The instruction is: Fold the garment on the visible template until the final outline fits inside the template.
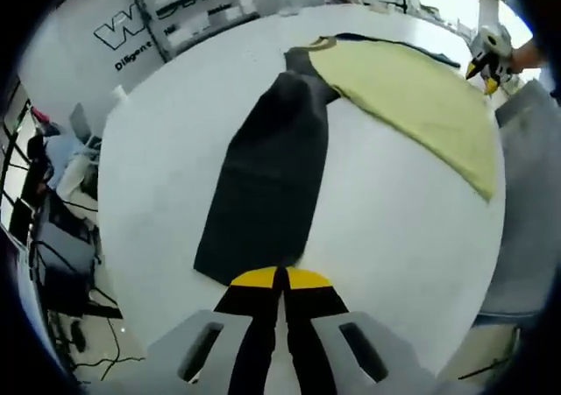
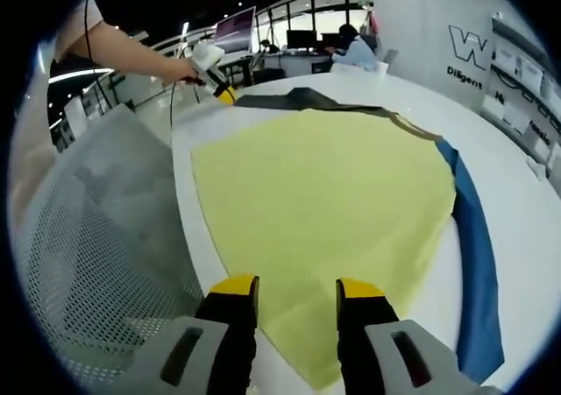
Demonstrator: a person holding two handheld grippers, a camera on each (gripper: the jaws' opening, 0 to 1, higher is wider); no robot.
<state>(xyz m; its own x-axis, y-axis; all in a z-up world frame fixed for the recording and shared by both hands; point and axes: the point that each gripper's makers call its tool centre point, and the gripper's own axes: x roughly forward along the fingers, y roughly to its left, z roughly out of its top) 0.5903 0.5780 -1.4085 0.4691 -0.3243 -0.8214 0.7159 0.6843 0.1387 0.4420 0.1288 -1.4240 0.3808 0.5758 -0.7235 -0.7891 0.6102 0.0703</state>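
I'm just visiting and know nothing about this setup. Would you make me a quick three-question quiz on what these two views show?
1. True or false: the left gripper is shut at the end of the dark sleeve.
2. What colour is the garment's body? A red, B pale yellow, C green.
3. Fill in: in the right gripper view, a ____ strip lies along the garment's edge on the white table.

Key: 1 true. 2 B. 3 blue. The right gripper stands open over the near hem.

Both views look low along the white table (image 1: 394, 237) from opposite ends, sharing the yellow garment (image 2: 324, 202)
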